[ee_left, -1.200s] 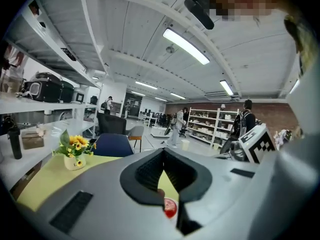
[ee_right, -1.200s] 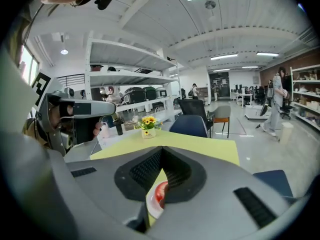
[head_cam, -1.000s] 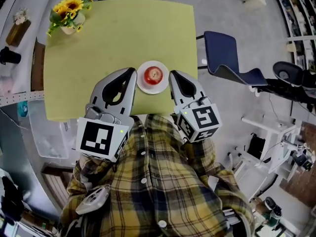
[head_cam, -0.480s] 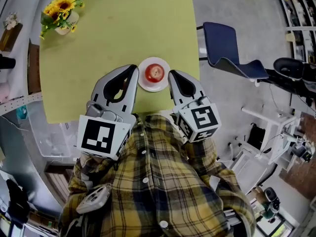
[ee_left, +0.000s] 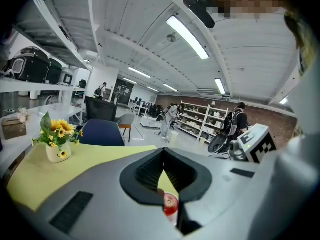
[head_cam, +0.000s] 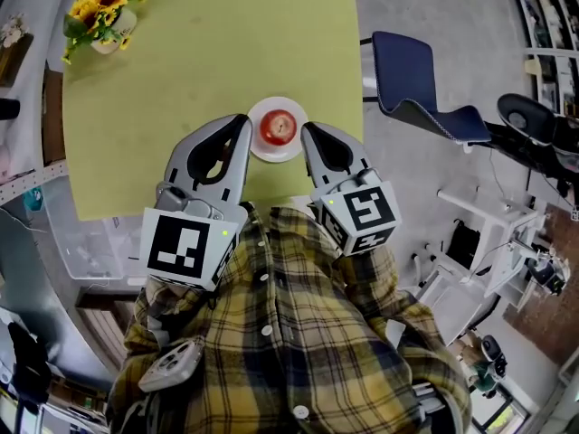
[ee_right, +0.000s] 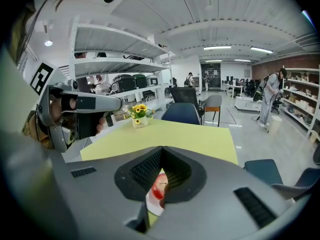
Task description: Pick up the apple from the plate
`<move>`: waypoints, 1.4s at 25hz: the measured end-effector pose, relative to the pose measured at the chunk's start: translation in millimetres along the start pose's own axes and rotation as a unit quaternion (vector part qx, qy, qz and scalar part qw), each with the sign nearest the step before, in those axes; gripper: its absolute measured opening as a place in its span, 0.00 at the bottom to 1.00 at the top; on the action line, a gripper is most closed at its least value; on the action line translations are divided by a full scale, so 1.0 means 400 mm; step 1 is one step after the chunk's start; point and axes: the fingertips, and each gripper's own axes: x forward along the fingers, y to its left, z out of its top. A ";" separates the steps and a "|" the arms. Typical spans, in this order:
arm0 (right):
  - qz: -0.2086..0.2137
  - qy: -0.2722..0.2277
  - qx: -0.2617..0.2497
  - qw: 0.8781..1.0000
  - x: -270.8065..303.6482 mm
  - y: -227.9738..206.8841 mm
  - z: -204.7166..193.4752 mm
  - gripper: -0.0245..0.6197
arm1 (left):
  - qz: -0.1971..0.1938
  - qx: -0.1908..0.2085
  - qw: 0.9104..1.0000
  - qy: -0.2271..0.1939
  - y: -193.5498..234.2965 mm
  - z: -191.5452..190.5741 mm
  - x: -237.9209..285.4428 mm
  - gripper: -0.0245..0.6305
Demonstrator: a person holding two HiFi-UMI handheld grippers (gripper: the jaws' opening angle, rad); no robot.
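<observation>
A red apple (head_cam: 279,127) sits on a small white plate (head_cam: 276,155) near the front edge of the yellow-green table (head_cam: 199,52). My left gripper (head_cam: 242,121) is shut and empty, its tip just left of the plate. At the plate's right rim, my right gripper (head_cam: 306,130) is also shut and empty. In the left gripper view, the apple (ee_left: 170,202) shows through the gap below the closed left gripper (ee_left: 163,150). In the right gripper view, the apple (ee_right: 159,186) and plate (ee_right: 151,203) show under the closed right gripper (ee_right: 161,149).
A vase of sunflowers (head_cam: 98,14) stands at the table's far left corner. A blue chair (head_cam: 412,84) is off the table's right side. Shelving and clutter line the left. The person's plaid shirt (head_cam: 289,333) fills the foreground.
The table and plate have slid upward in the head view. Both gripper tips now lie closer to the plate's sides. Both stay shut.
</observation>
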 end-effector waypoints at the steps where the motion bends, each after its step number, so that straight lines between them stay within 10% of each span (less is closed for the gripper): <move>1: 0.002 0.001 0.001 1.000 0.001 0.000 -0.006 0.03 | -0.001 -0.001 1.000 0.002 -0.001 -0.004 0.003 0.05; 16: 0.037 0.011 0.035 0.999 0.064 -0.001 -0.084 0.05 | -0.009 -0.015 0.998 0.058 0.029 -0.123 0.079 0.05; 35: 0.087 0.058 0.031 0.994 0.122 0.001 -0.201 0.44 | 0.008 -0.025 0.994 0.106 0.047 -0.240 0.094 0.05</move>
